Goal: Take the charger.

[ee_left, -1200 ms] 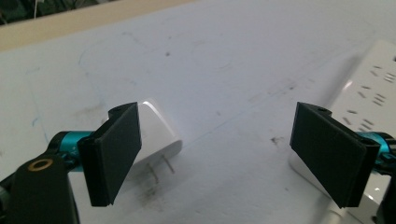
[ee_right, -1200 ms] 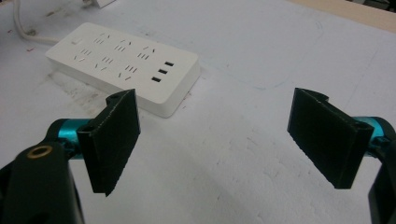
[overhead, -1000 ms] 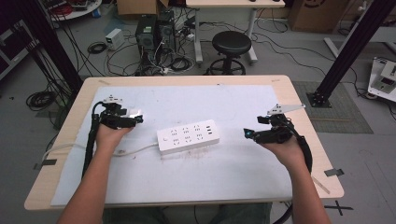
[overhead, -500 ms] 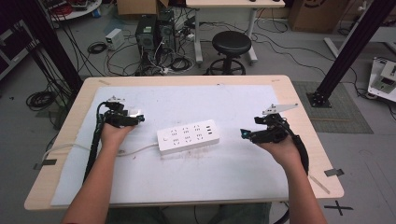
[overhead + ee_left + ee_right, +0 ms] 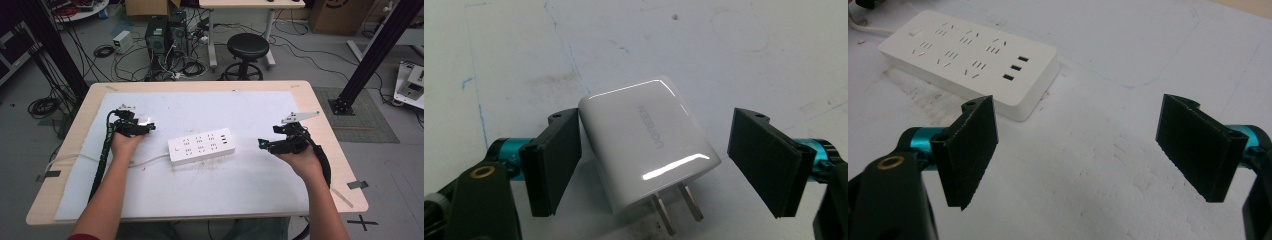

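A white wall charger (image 5: pixel 646 145) with two metal prongs lies on the white mat, prongs toward the camera. My left gripper (image 5: pixel 655 117) straddles it. Its jaws have just been closing, and the charger sits between them: the left pad is at the charger's side, while the right pad stands clear of it. In the high view the left gripper (image 5: pixel 145 127) is at the mat's left, with the charger (image 5: pixel 144 120) a pale spot at its tip. My right gripper (image 5: pixel 1078 102) hangs open and empty over bare mat, right of the white power strip (image 5: pixel 970 60).
The power strip (image 5: pixel 201 146) lies mid-table, and its white cord (image 5: pixel 75 157) runs off to the left. The white mat (image 5: pixel 210 195) covers most of the wooden table (image 5: pixel 325 120). A stool (image 5: pixel 247 47), computers and cables stand beyond the far edge.
The left gripper has sunk slightly over the charger. The right hand and the power strip have stayed put.
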The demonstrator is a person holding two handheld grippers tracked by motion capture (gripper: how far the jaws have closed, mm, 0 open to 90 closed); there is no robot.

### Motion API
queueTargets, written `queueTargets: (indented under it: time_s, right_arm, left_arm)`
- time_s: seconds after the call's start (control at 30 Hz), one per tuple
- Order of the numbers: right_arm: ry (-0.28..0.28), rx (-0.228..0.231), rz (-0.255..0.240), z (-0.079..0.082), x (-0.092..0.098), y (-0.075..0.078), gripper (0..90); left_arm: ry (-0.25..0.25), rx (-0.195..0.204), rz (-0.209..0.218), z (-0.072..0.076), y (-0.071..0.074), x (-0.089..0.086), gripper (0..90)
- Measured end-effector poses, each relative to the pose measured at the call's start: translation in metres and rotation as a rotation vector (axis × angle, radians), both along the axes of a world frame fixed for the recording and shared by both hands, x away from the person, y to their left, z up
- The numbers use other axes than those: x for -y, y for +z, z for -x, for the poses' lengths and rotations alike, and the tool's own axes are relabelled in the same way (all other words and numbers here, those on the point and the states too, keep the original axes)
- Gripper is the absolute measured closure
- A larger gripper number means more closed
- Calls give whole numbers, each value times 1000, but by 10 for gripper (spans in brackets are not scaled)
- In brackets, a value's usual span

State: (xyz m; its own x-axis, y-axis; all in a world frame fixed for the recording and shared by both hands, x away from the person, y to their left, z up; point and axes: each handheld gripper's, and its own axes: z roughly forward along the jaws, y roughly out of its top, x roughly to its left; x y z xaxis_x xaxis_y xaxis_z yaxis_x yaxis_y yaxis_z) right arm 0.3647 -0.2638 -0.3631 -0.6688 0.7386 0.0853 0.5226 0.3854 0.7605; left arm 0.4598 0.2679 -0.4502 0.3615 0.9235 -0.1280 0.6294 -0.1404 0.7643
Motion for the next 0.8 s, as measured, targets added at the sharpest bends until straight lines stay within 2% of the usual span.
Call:
queueTargets:
  time_s: [0.03,0.1,0.27,0.3,0.67,0.7,0.8]
  right_arm:
    - [0,1,0,0,0,0,173]
    - [-1,-1,1,1,0,0,173]
    - [0,0,0,1,0,0,173]
    - [-1,-1,-2,1,1,0,173]
    - [-4,-3,-6,2,3,-1,173]
    - [-4,-2,-8,3,4,-2,173]
    - [-3,-3,-8,3,5,-2,173]
  left_arm:
    - [-1,4,-3,0,0,0,264]
    - [3,12,-8,0,1,0,282]
    - [6,14,-9,0,1,1,286]
    - [6,-1,-9,0,0,1,299]
    - [1,1,-20,2,2,1,393]
    - [-1,14,-40,2,2,3,416]
    - [-4,14,-44,2,2,3,419]
